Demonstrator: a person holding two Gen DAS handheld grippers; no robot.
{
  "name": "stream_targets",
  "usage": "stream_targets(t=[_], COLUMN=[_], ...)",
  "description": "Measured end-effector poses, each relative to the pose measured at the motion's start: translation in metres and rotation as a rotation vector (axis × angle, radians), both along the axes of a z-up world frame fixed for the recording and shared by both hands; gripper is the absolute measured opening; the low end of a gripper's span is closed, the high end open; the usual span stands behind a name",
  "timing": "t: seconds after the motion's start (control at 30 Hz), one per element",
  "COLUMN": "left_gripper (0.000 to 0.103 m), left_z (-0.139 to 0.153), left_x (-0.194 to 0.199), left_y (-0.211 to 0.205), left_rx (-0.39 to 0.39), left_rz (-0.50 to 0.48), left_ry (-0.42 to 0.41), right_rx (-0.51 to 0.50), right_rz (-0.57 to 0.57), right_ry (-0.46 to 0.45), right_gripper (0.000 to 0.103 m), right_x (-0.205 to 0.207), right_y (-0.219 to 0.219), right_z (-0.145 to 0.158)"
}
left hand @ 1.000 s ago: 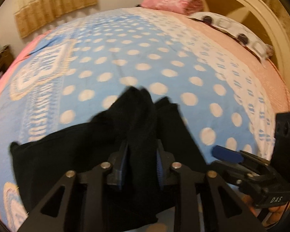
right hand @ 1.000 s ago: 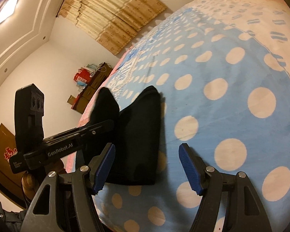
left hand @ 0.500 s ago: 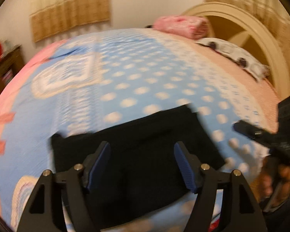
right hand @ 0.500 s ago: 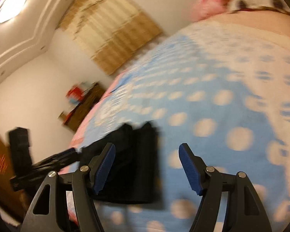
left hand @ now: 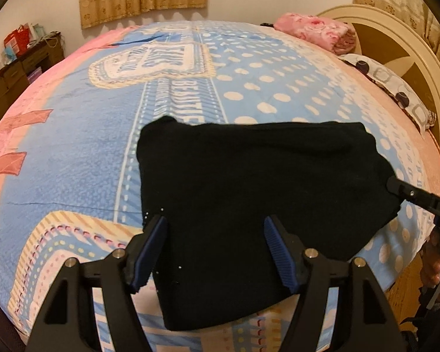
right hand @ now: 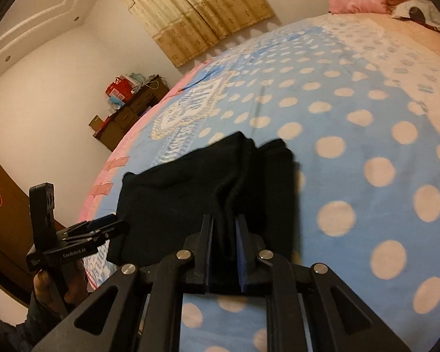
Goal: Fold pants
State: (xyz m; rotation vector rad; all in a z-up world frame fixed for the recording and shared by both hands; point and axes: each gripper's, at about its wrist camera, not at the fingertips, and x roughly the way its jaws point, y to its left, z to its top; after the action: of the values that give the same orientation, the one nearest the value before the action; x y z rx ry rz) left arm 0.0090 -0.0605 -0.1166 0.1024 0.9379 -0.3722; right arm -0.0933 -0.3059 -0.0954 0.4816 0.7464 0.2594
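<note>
Black pants (left hand: pixel 264 182) lie folded into a broad rectangle on the blue dotted bed cover (left hand: pixel 73 146). My left gripper (left hand: pixel 217 249) hovers open over their near left part, its blue pads (left hand: pixel 155 246) apart and not pressing cloth. In the right wrist view the right gripper (right hand: pixel 224 246) is closing its jaws on a bunched ridge of the pants (right hand: pixel 190 193) at their right end. Its pads squeeze the fabric between them. The left gripper (right hand: pixel 102 226) shows at the far end of the cloth. The right gripper's tip (left hand: pixel 396 184) touches the pants' right edge.
A pink folded blanket (left hand: pixel 316 29) and a patterned pillow (left hand: pixel 396 79) lie by the cream headboard (left hand: pixel 410 47). A dark cabinet (left hand: pixel 14 79) with bags stands left of the bed. The bed's near edge runs just below the pants.
My left gripper let go of the bunched fabric, opened, and slid left along the pants, which now lie flatter. The right gripper went from wide open to pinched on the right end.
</note>
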Motion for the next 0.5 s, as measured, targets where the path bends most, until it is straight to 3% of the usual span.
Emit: stream_targets(t=[0.13, 0.2, 0.3, 0.4, 0.47, 0.5], left_gripper=[0.072, 0.072, 0.073, 0.073, 0.073, 0.073], left_z=[-0.008, -0.007, -0.008, -0.008, -0.008, -0.008], left_x=[0.002, 0.002, 0.001, 0.0, 0.0, 0.0], left_y=[0.0, 0.001, 0.001, 0.001, 0.001, 0.001], left_rx=[0.006, -0.001, 0.002, 0.01, 0.01, 0.01], left_rz=[-0.001, 0.0, 0.001, 0.007, 0.009, 0.01], left_ry=[0.011, 0.012, 0.008, 0.003, 0.004, 0.004], right_rx=[-0.009, 0.019, -0.016, -0.077, -0.138, -0.133], right_rz=[-0.002, -0.004, 0.005, -0.056, -0.115, -0.119], right_ry=[0.02, 0.032, 0.044, 0.015, -0.064, -0.113], right_gripper=[0.013, 0.013, 0.013, 0.025, 0.049, 0.055], right_x=[0.005, 0.006, 0.007, 0.001, -0.008, -0.011], right_y=[-0.006, -0.009, -0.005, -0.005, 0.0, 0.004], right_z=[-0.029, -0.028, -0.022, -0.004, 0.016, 0.026])
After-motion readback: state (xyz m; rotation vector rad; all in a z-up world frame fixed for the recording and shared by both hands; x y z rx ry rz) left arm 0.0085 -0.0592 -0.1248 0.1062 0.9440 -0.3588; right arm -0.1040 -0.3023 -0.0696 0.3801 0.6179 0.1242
